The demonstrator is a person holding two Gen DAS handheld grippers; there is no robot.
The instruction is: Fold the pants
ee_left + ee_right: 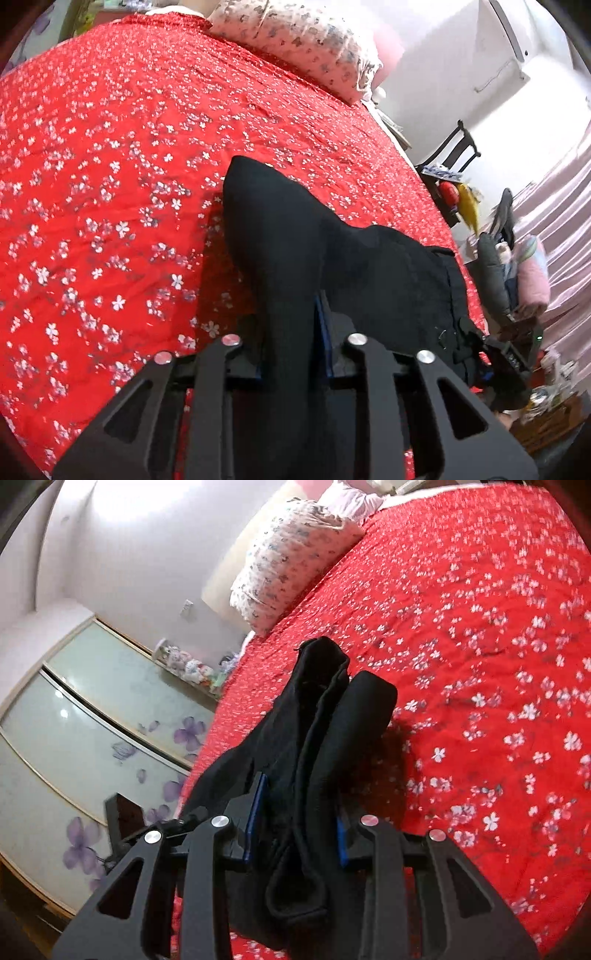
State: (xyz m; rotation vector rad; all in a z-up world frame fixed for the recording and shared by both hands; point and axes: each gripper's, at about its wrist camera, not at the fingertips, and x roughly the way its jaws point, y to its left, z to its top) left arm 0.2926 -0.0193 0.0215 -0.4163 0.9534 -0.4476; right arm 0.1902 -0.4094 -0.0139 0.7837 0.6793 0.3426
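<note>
The black pants [332, 243] are lifted above the red flowered bedspread [110, 166]. My left gripper [290, 332] is shut on a fold of the black cloth, which runs up between its blue pads and hangs over toward the right. In the right wrist view my right gripper [299, 812] is shut on a thick bunch of the pants [332, 709], with a hem or waistband loop drooping between the fingers. The other gripper shows at the edge of each view, at the far end of the cloth.
A flowered pillow [306, 44] lies at the head of the bed. A dark chair [454, 147] and piled clutter [517, 273] stand to the right of the bed. A sliding wardrobe with purple flowers [92, 738] stands on the other side.
</note>
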